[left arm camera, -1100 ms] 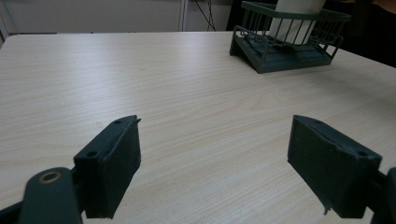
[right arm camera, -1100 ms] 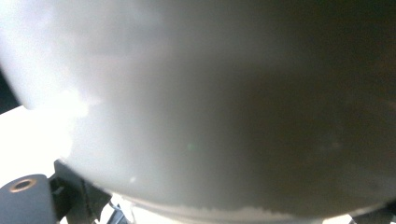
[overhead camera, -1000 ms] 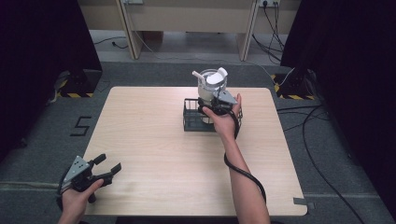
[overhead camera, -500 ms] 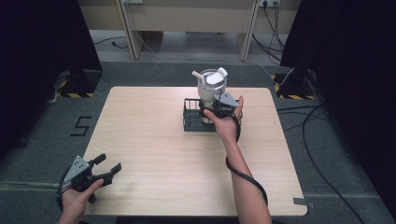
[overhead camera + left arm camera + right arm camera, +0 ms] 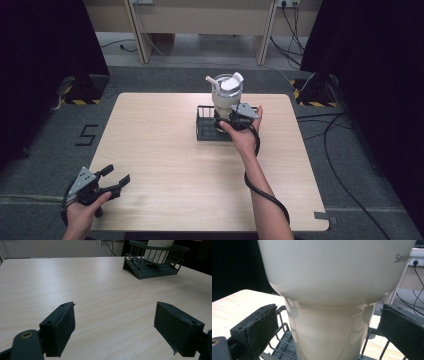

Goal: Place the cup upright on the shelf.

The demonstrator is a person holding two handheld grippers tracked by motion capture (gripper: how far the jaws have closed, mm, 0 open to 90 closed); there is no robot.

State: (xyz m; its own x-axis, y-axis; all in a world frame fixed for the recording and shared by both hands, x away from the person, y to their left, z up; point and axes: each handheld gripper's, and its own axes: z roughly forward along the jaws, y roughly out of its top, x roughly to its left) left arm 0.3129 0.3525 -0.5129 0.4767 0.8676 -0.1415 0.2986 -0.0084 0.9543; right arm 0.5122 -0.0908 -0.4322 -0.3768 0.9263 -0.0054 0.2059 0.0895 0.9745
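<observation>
A tall cream tumbler (image 5: 226, 100) with a white lid and straw stands upright in a dark wire basket (image 5: 202, 131) at the table's far middle. My right gripper (image 5: 225, 121) reaches in from the near side. It is open, with one jaw on each side of the tumbler's (image 5: 332, 277) narrow lower part, and a small gap shows at each pad. My left gripper (image 5: 116, 176) rests open near the table's front left corner with nothing between its jaws. In the left gripper view the basket (image 5: 140, 272) and tumbler (image 5: 156, 255) sit far ahead of that gripper (image 5: 115, 327).
The light wooden table (image 5: 165, 150) lies bare between the two grippers. A cable (image 5: 265, 192) loops along the right forearm. Desk legs, wall sockets and loose cables stand on the floor beyond the far edge, with dark curtains at both sides.
</observation>
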